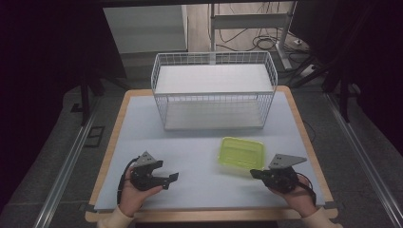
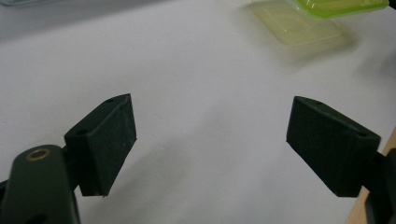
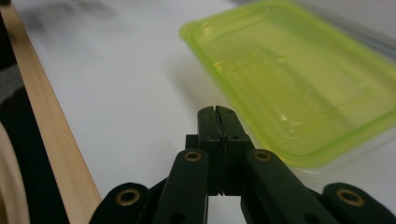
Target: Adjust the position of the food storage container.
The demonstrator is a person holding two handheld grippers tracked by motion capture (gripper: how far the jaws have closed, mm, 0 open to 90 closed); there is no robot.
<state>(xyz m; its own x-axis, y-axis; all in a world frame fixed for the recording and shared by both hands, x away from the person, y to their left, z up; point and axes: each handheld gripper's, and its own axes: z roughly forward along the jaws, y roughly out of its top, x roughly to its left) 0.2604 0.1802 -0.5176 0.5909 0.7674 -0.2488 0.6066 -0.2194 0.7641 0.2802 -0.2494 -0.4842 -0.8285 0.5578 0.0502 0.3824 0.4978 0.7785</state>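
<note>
High view, left to right: my left gripper (image 1: 166, 179) sits low on the table (image 1: 142, 128), jaws spread wide, nothing between them. Green container (image 1: 240, 152) lies right of centre, before the wire basket (image 1: 214, 90). My right gripper (image 1: 254, 174), jaws pressed together and empty, points at its near edge.

The high view looks forward and down from above the person's side, taking in the whole table (image 1: 142, 142) with the wire basket (image 1: 214, 90) at its far end. The left gripper view sits low, close over the table top, facing right across it toward the green container (image 2: 322, 18). The right gripper view rides just as low at the near right edge, facing left and far, very near that same container (image 3: 299, 84). All three views share the container (image 1: 241, 153).
</note>
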